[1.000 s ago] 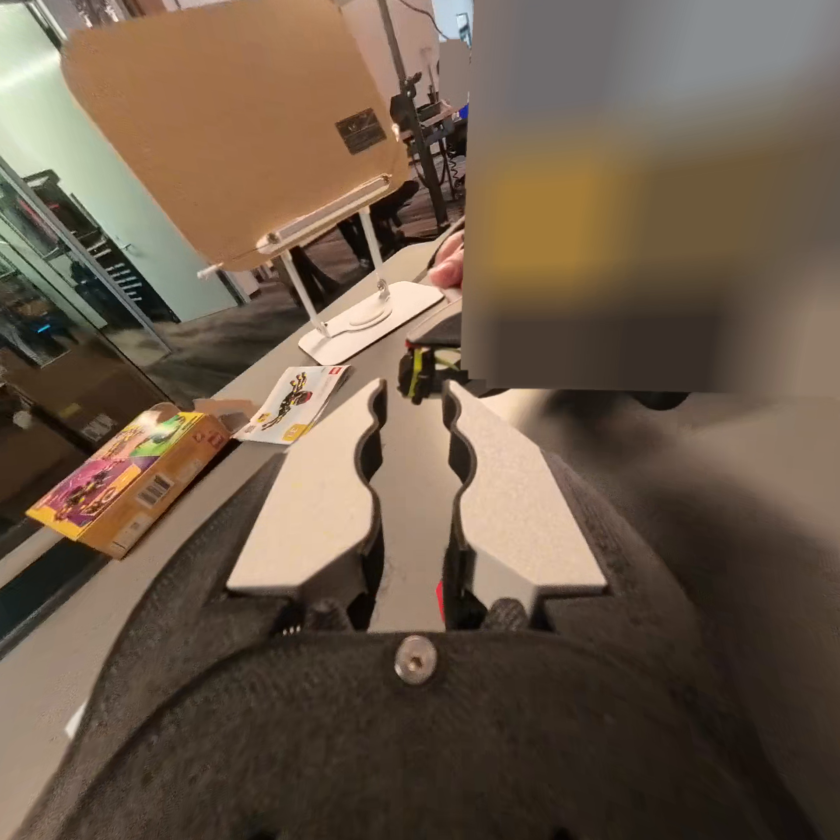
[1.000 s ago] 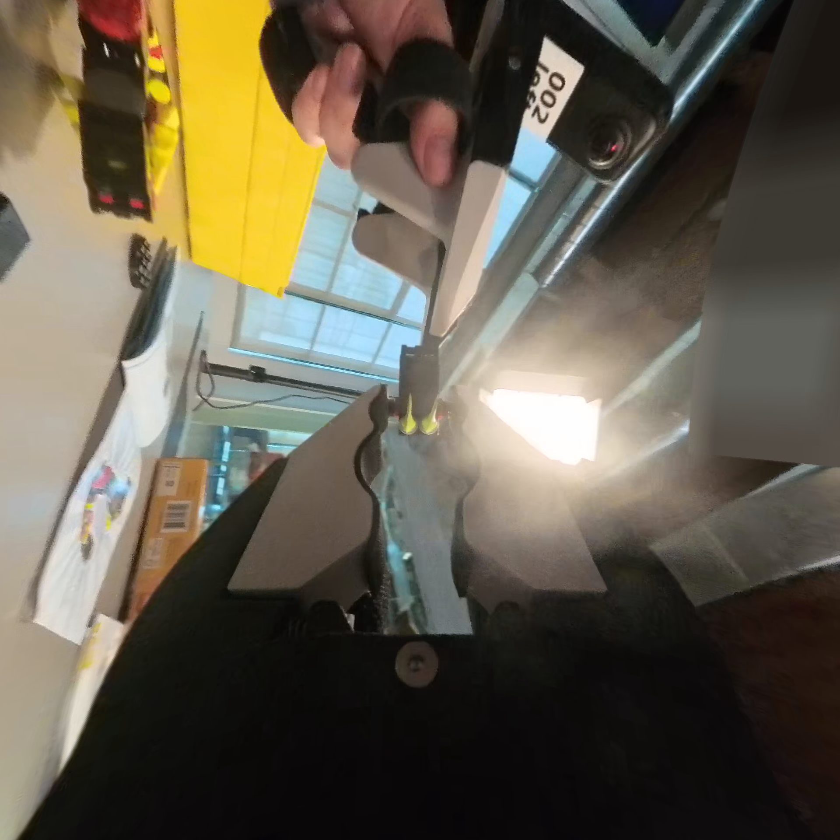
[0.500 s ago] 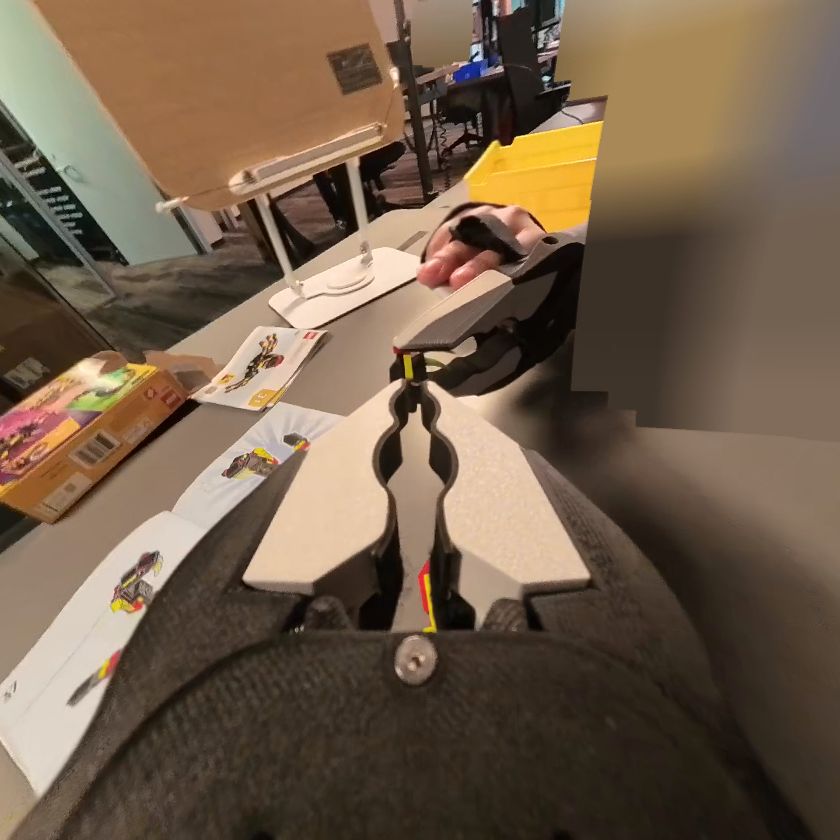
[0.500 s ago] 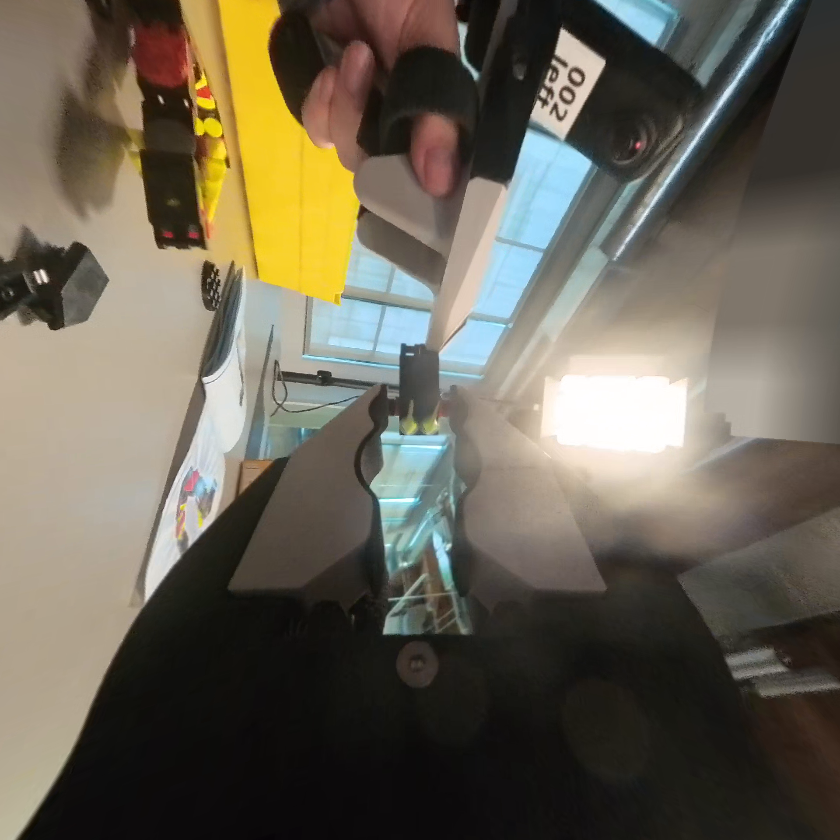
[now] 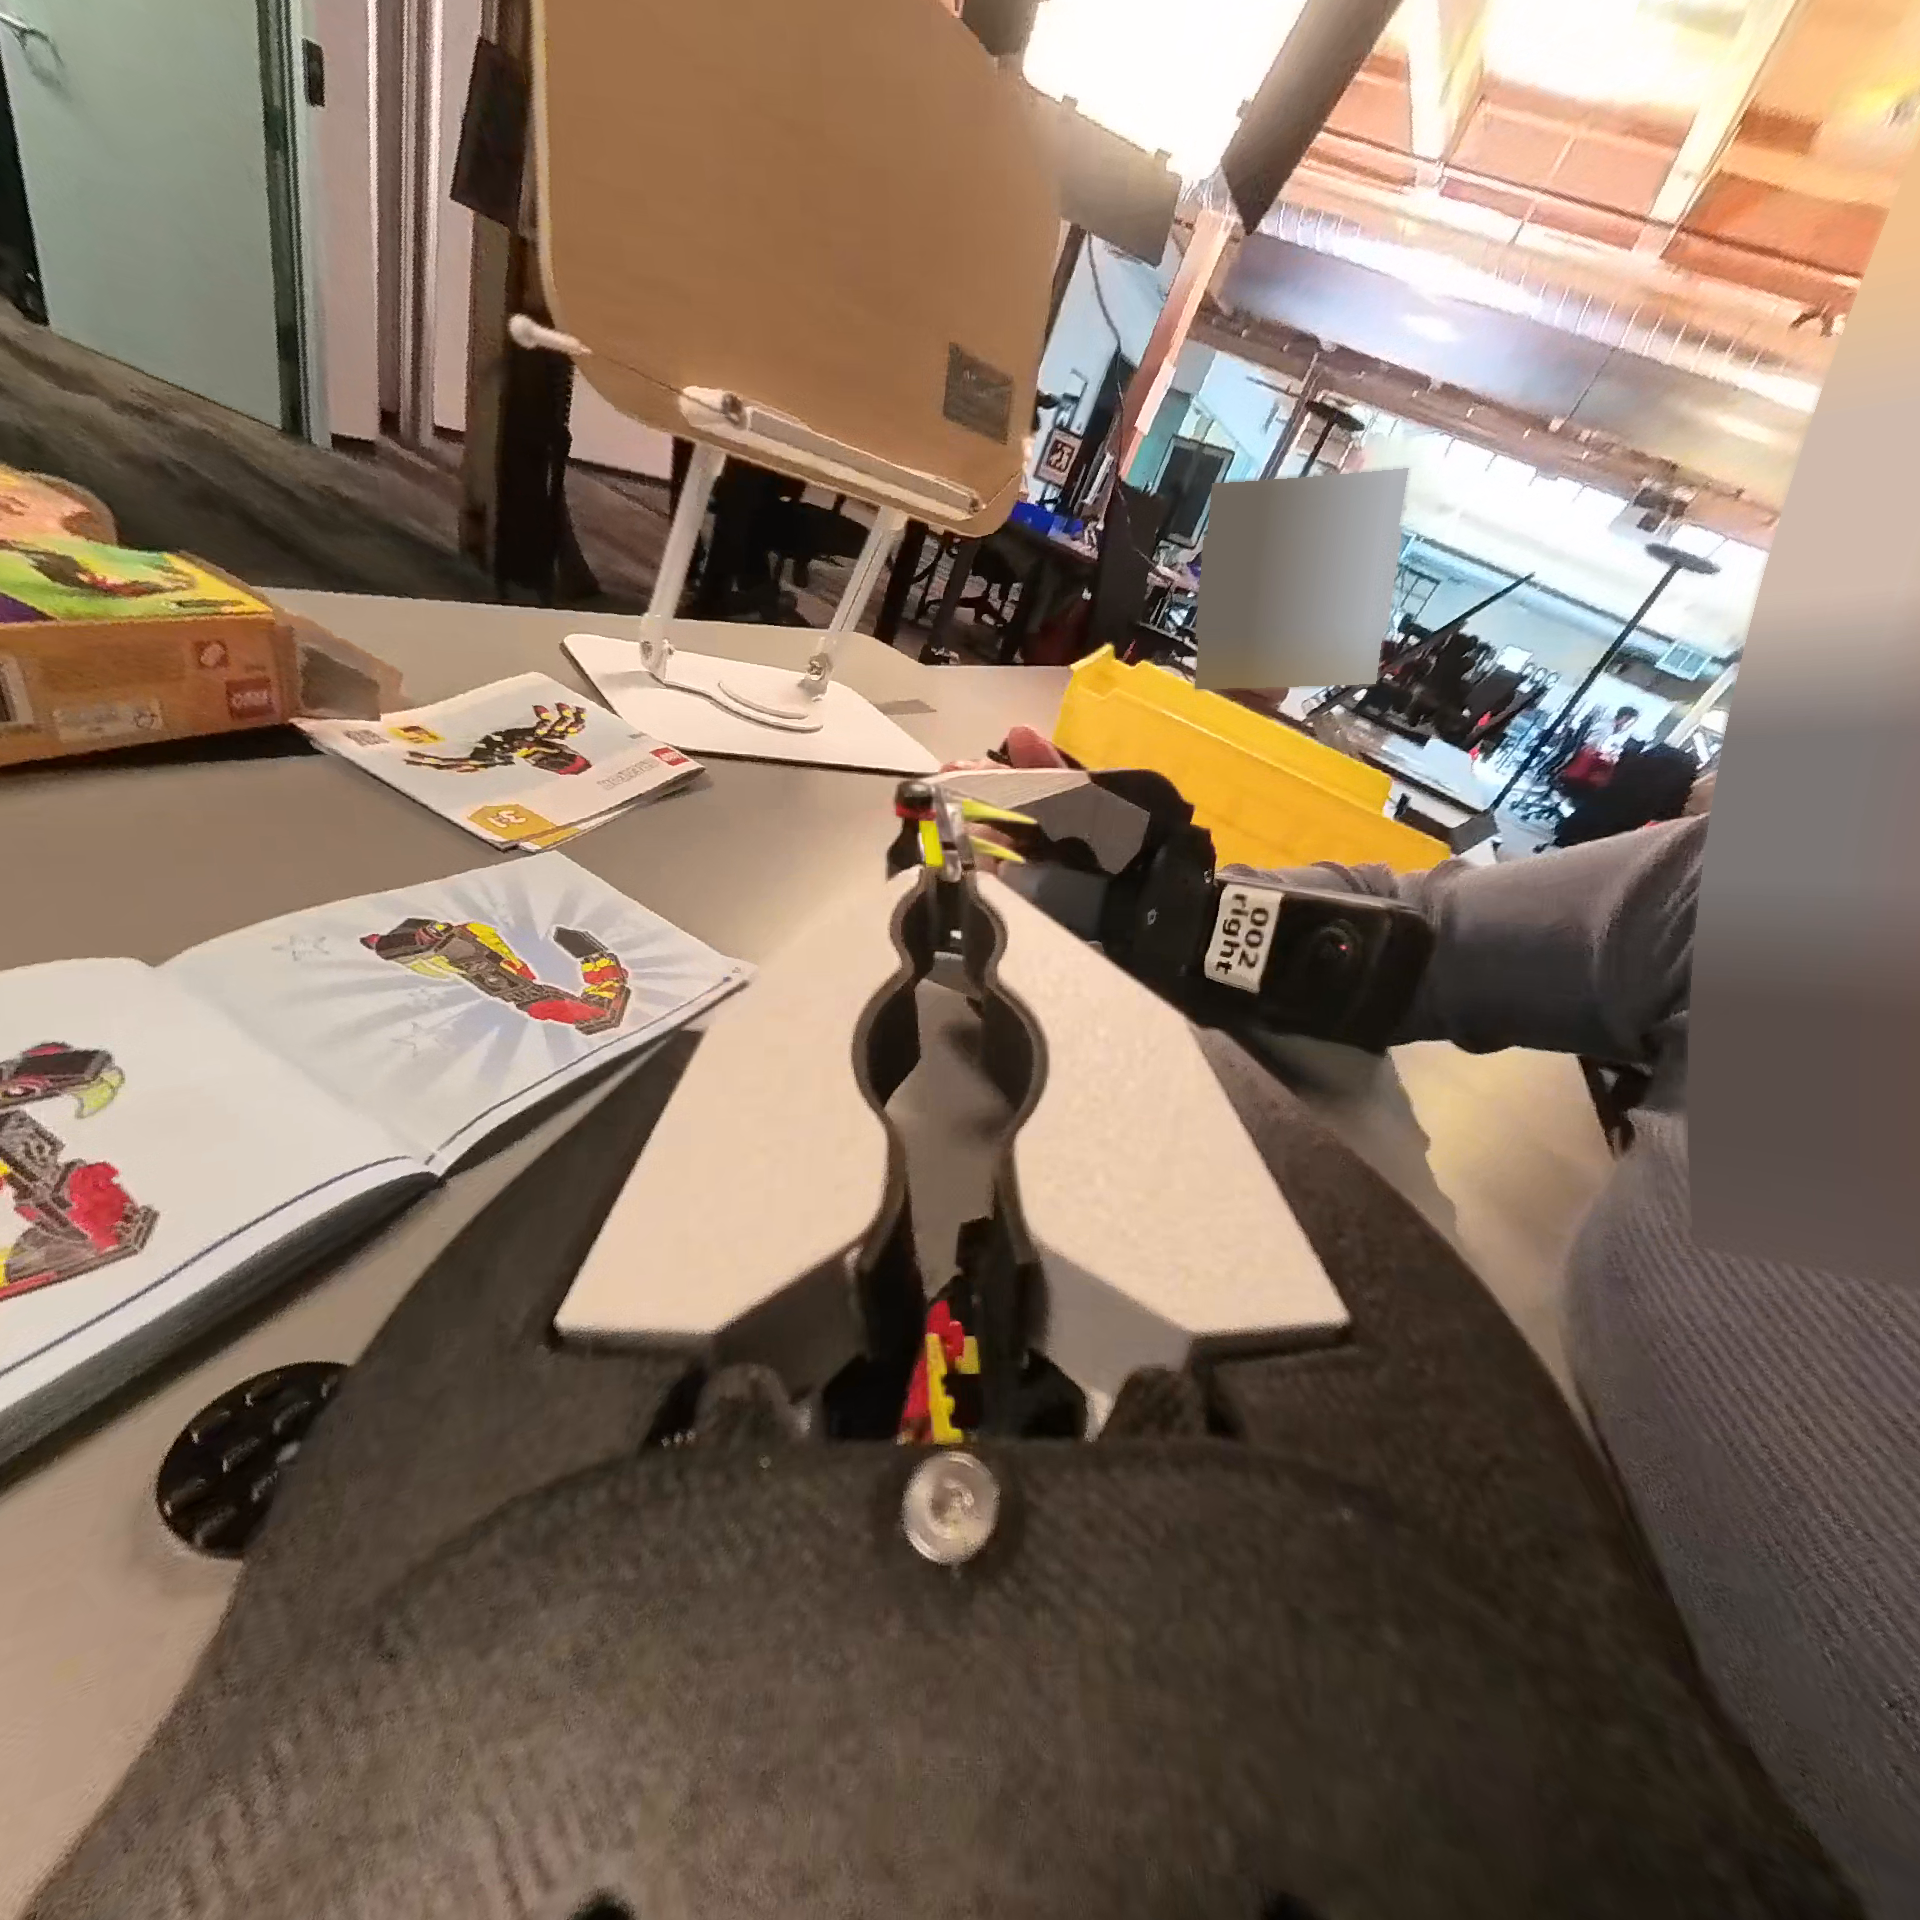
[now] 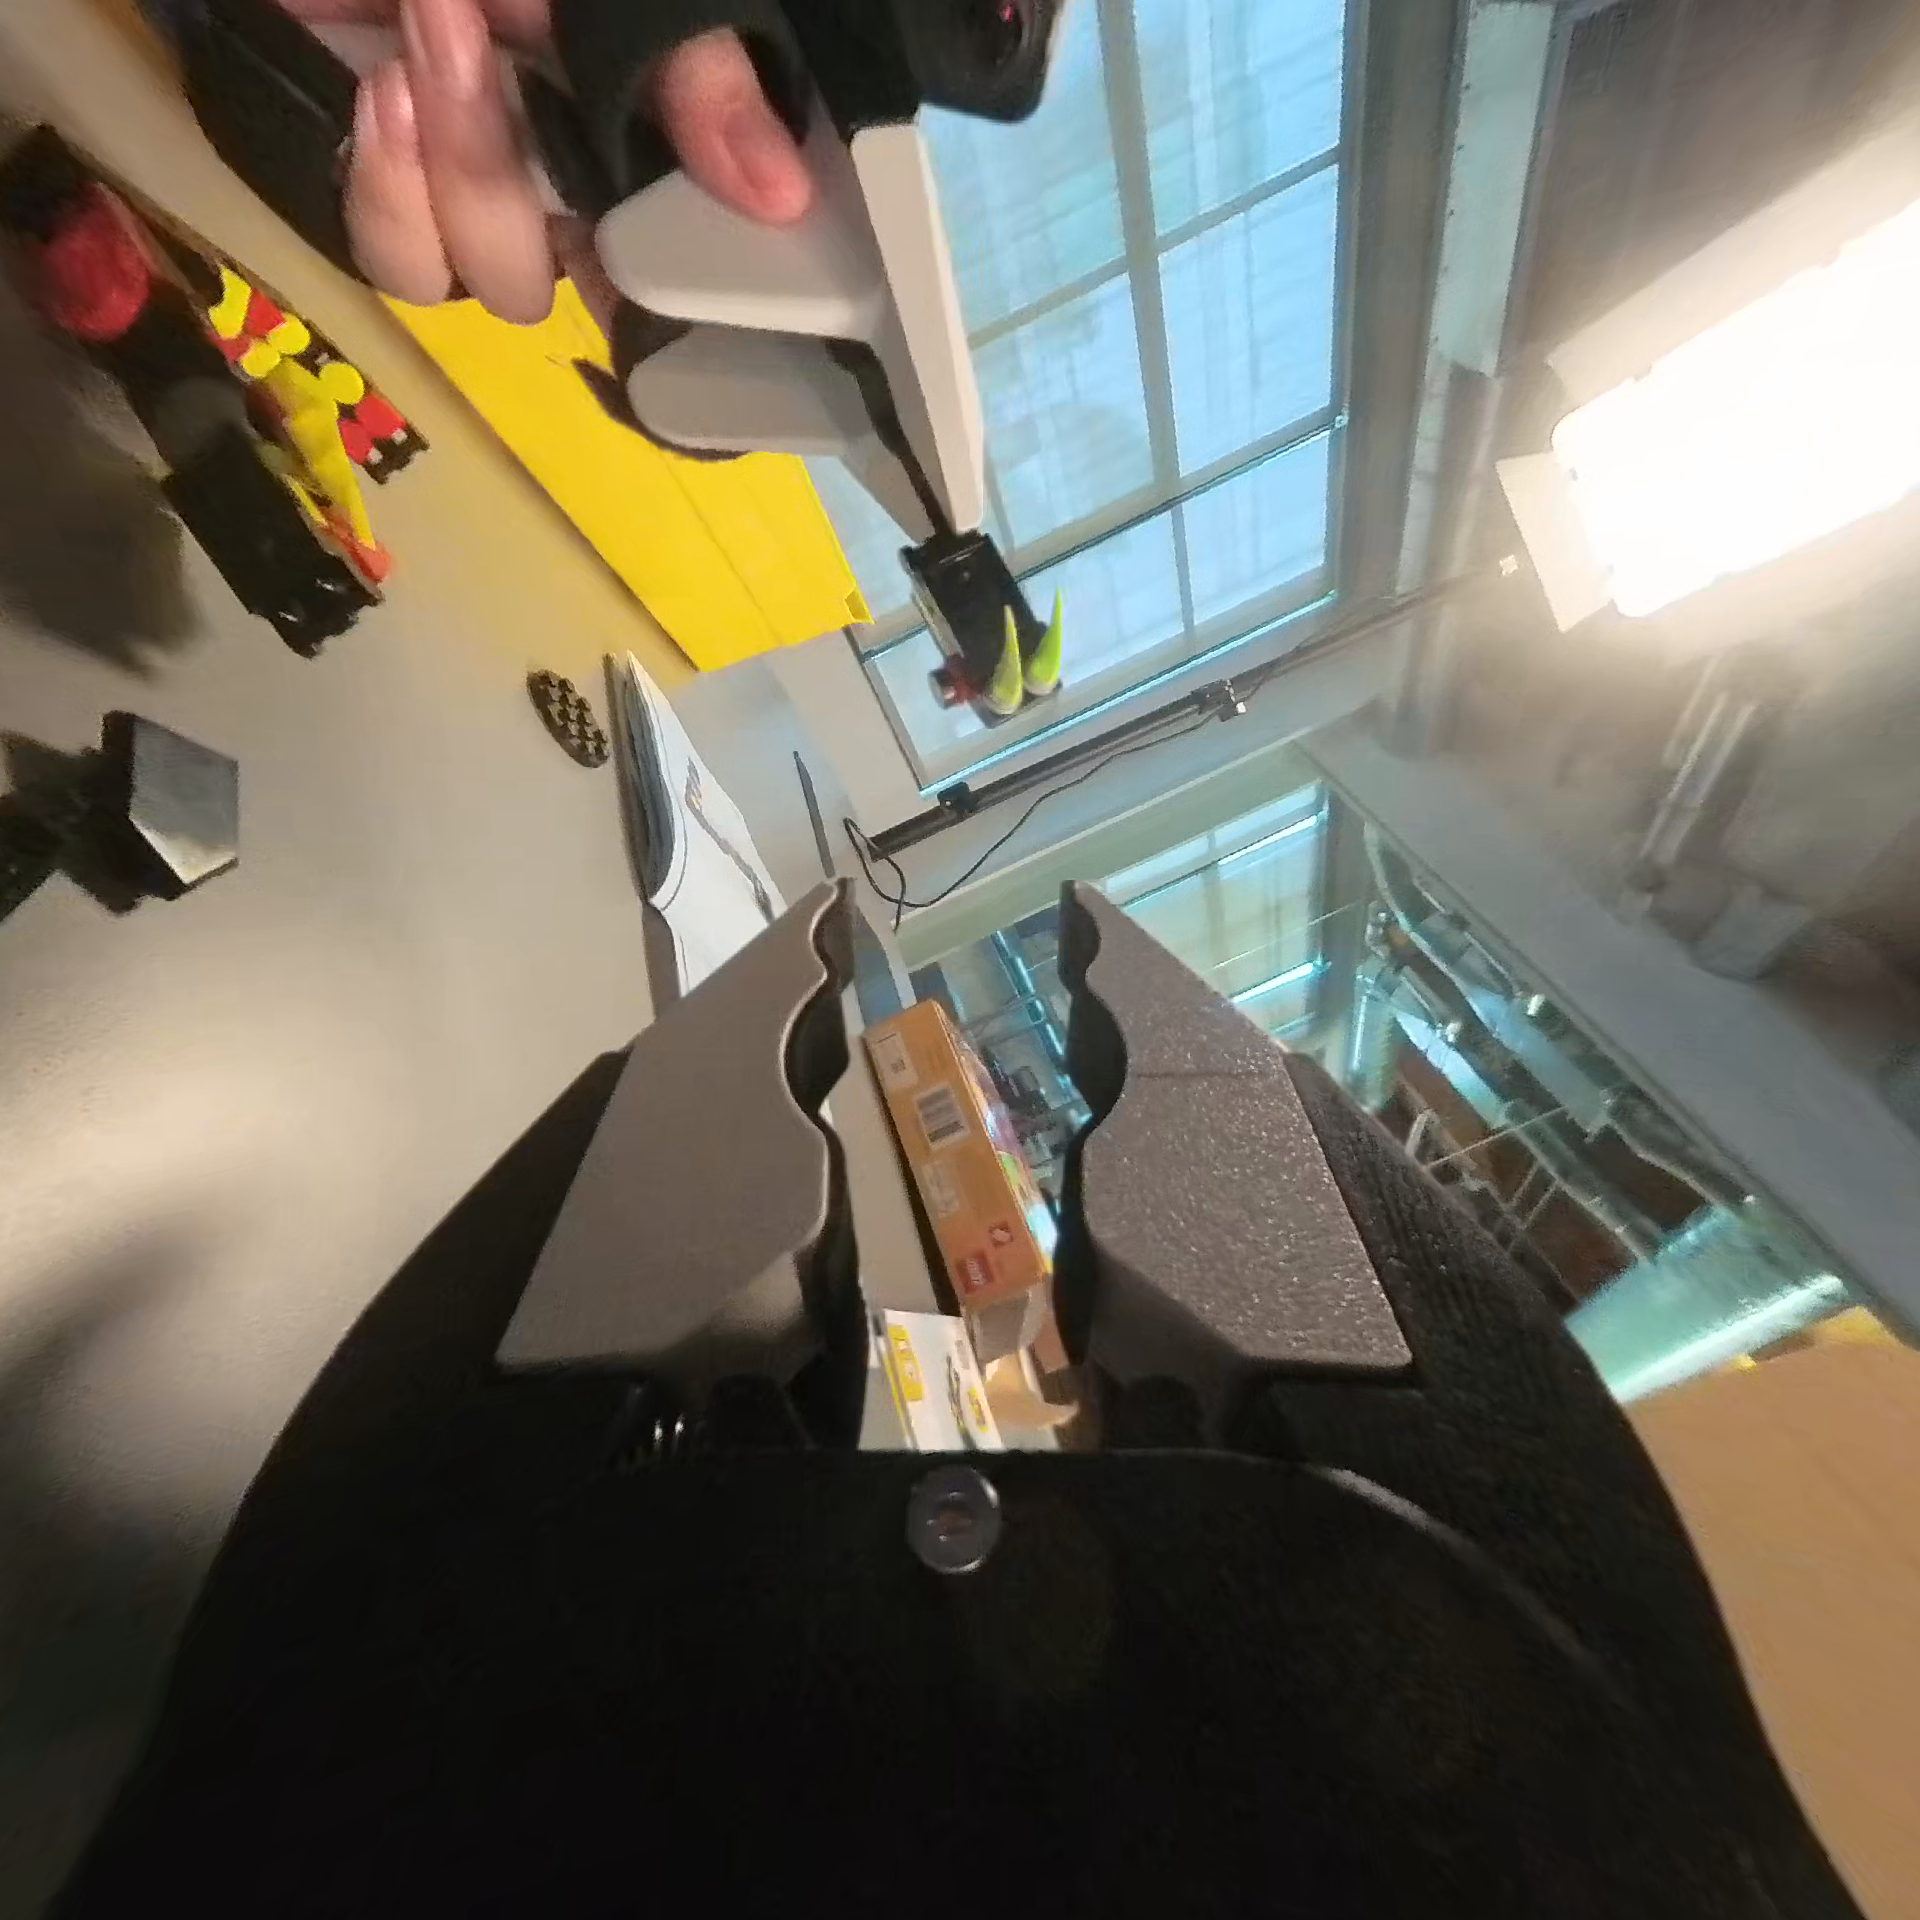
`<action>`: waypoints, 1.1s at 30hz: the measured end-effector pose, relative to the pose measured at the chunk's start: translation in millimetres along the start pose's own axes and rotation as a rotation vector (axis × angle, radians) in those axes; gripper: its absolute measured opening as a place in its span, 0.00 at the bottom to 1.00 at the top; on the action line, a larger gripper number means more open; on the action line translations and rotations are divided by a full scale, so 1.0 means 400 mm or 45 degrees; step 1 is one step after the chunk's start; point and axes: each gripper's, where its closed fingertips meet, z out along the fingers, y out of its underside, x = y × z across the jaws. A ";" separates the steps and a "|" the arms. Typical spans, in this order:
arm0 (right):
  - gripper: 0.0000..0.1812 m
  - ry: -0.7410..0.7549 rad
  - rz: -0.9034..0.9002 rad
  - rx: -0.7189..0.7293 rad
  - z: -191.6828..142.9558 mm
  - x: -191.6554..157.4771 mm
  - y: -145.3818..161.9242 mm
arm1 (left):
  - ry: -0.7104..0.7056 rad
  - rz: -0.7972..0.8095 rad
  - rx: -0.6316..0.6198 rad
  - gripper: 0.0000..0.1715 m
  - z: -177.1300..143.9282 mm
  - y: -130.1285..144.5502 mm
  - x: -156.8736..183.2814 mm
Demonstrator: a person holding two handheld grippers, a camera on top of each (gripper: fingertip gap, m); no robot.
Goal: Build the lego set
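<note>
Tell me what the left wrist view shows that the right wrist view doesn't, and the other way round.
Only the left wrist view shows the wooden book stand, the closed booklet and the left tongs from behind, shut on the small claw piece. Only the right wrist view shows the built black, red and yellow section, a dark grey block on the table and the open, empty right tongs. Both show the claw piece, the yellow bin, the set's box and the open booklet.

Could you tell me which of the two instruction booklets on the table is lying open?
The nearer booklet, left of the left gripper, lies open; the farther booklet is closed.
</note>
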 end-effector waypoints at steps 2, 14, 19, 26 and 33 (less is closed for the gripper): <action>0.20 -0.009 0.019 -0.007 0.000 -0.002 0.004 | 0.004 -0.024 0.000 0.01 -0.001 0.003 -0.004; 0.18 -0.054 0.044 -0.033 0.003 -0.017 0.018 | 0.008 -0.043 -0.011 0.01 -0.007 0.009 -0.011; 0.17 -0.067 0.016 -0.030 0.002 -0.025 0.015 | 0.005 -0.031 -0.026 0.01 -0.006 0.014 -0.012; 0.17 -0.075 0.025 -0.033 0.002 -0.026 0.017 | -0.017 0.010 -0.047 0.02 -0.005 0.020 -0.015; 0.16 -0.099 0.072 -0.039 0.003 -0.030 0.021 | -0.032 0.046 -0.065 0.01 -0.003 0.025 -0.016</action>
